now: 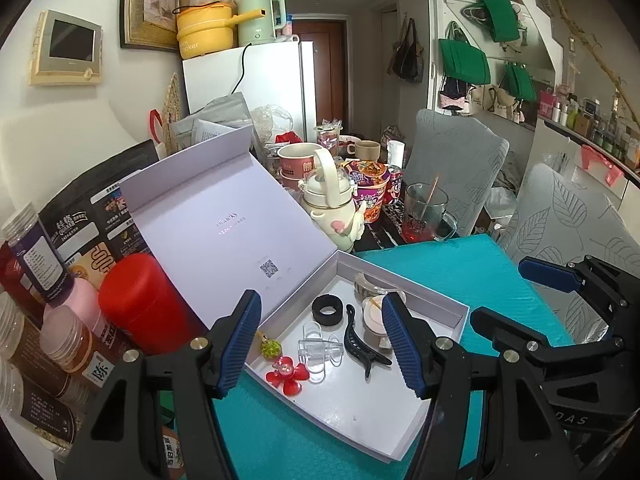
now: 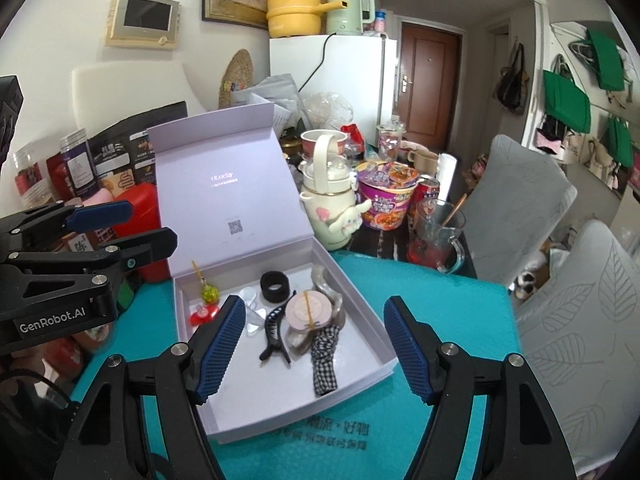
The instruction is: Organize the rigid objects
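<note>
While both tongs, left and right, gape empty, "GenRobot.AI" on left, "Quaker" bag.

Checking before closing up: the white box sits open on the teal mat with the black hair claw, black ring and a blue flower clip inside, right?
Not quite. The flower clip is red, as the left wrist view shows. The rest holds: the white box is open on the teal mat, with the black hair claw and black ring inside.
</note>
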### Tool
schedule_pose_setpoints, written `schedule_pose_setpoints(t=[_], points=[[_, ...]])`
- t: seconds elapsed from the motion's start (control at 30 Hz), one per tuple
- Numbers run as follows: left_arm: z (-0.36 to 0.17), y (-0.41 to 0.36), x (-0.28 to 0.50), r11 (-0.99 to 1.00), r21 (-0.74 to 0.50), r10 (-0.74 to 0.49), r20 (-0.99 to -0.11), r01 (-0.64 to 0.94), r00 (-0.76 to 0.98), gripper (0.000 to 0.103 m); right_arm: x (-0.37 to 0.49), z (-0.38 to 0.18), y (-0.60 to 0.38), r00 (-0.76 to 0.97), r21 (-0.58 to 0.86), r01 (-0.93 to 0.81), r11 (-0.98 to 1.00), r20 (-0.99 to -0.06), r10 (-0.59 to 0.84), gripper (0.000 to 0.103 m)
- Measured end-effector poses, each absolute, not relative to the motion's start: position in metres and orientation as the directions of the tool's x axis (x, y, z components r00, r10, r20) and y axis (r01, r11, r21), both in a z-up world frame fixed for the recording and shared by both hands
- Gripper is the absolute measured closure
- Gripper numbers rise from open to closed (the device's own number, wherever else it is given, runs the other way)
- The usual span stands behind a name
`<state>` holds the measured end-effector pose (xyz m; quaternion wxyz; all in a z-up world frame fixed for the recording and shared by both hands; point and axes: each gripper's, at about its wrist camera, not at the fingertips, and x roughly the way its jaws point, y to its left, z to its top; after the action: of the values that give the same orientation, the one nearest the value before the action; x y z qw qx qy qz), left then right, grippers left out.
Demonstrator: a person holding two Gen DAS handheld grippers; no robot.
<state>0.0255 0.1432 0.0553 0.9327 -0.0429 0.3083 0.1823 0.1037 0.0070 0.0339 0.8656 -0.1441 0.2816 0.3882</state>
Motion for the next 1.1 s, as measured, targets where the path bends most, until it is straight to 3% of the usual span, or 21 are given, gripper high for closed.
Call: schedule_pose_setpoints(t=[0.37,0.43,0.5,0.53,1.1], points=[[0.078,0.121,-0.021,0.919,0.040,0.348,-0.551,-0.393,0.758,0.040,0.057,0.058,-0.016,0.580,-0.057,-0.749,0.661,-0.539,0.611,0.021],[0.078,0.120,-0.025,0.919,0.029,0.342,-0.558,-0.394,0.756,0.034,0.050,0.061,-0.022,0.590,-0.062,-0.742,0.667,-0.532,0.607,0.019],[0.078,0.117,-0.031,0.916,0.027,0.346,-0.556,-0.400,0.756,0.015,0.043,0.063,-0.027,0.607,-0.072,-0.732,0.677,-0.519,0.602,0.015],[0.078,0.116,-0.034,0.914,0.030,0.352,-0.552,-0.404,0.756,0.013,0.040,0.064,-0.030,0.616,-0.077,-0.727,0.682,-0.512,0.598,0.014],[0.056,0.098,-0.089,0.895,0.012,0.384,-0.528,-0.446,0.758,0.013,0.003,0.040,-0.064,0.637,-0.051,-0.681,0.731,-0.534,0.556,0.008]])
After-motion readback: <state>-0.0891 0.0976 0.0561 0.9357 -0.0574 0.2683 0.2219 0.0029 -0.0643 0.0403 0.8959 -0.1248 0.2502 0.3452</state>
